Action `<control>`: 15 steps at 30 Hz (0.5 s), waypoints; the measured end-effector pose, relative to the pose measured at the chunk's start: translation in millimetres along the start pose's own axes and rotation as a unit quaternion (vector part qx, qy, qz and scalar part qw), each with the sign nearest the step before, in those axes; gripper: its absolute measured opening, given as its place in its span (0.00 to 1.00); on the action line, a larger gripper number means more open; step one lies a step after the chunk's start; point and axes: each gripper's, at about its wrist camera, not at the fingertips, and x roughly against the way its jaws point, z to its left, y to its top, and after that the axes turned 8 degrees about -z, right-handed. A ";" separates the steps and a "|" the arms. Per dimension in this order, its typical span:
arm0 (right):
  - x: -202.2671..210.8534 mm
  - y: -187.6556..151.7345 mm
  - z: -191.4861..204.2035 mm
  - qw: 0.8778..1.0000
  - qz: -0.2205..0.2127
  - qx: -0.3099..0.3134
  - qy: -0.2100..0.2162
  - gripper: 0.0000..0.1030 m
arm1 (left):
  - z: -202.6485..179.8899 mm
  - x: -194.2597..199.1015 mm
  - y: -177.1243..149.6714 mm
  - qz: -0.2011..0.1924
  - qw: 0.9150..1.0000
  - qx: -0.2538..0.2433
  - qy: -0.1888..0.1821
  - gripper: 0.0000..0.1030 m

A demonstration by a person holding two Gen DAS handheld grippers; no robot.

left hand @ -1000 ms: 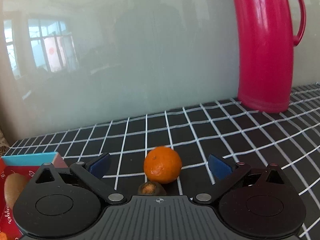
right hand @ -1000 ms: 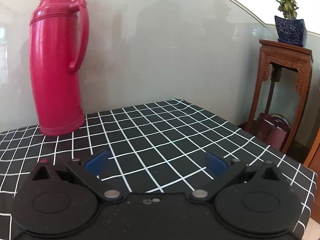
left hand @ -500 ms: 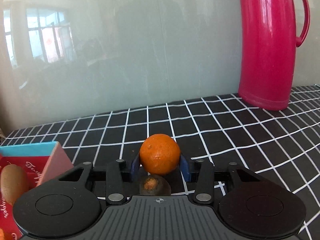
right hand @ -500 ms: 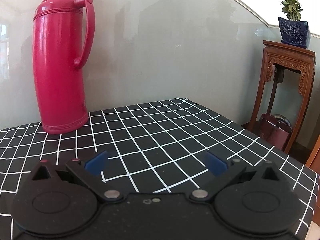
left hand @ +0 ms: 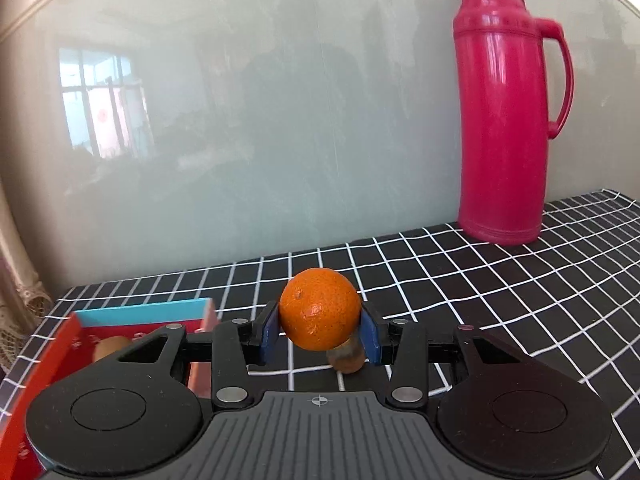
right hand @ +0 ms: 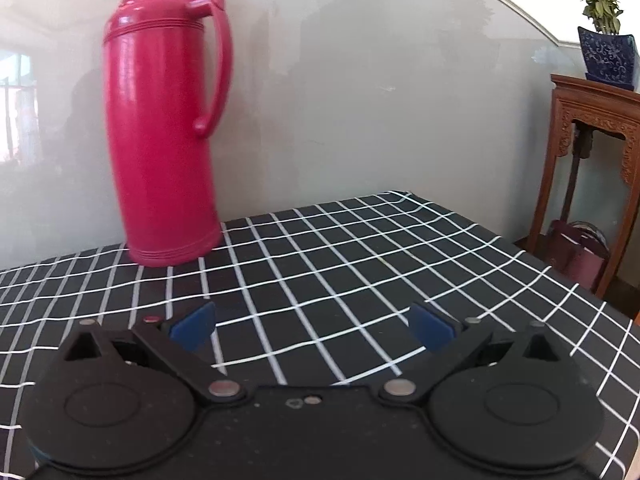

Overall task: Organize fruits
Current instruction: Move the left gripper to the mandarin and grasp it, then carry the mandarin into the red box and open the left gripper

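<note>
In the left wrist view my left gripper [left hand: 320,330] is shut on an orange mandarin [left hand: 319,314], held between the blue pads [left hand: 269,332] above the checked cloth. A small brown fruit [left hand: 346,357] lies on the cloth just below and behind it. A red box with a blue end [left hand: 148,312] stands at the lower left and holds a brown kiwi [left hand: 110,346]. In the right wrist view my right gripper [right hand: 312,328] is open and empty over the cloth.
A tall pink thermos jug [left hand: 502,120] stands at the back against the glossy wall; it also shows in the right wrist view [right hand: 160,120]. The black-and-white checked tablecloth [right hand: 360,256] ends at the right, where a wooden stand [right hand: 592,128] carries a potted plant [right hand: 606,36].
My left gripper closed on the mandarin and lifted it off the cloth; the red box came further into view. My right gripper stayed open and shifted slightly right.
</note>
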 end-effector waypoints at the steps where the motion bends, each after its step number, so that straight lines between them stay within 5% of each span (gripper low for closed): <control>1: 2.5 0.1 2.8 1.000 -0.001 0.001 0.002 1.00 | 3.9 5.0 0.4 -0.002 1.000 0.000 0.001 0.41; 15: 25.6 5.5 33.2 0.999 -0.007 0.005 0.036 1.00 | 73.8 81.7 -27.0 -0.002 0.997 0.041 0.067 0.41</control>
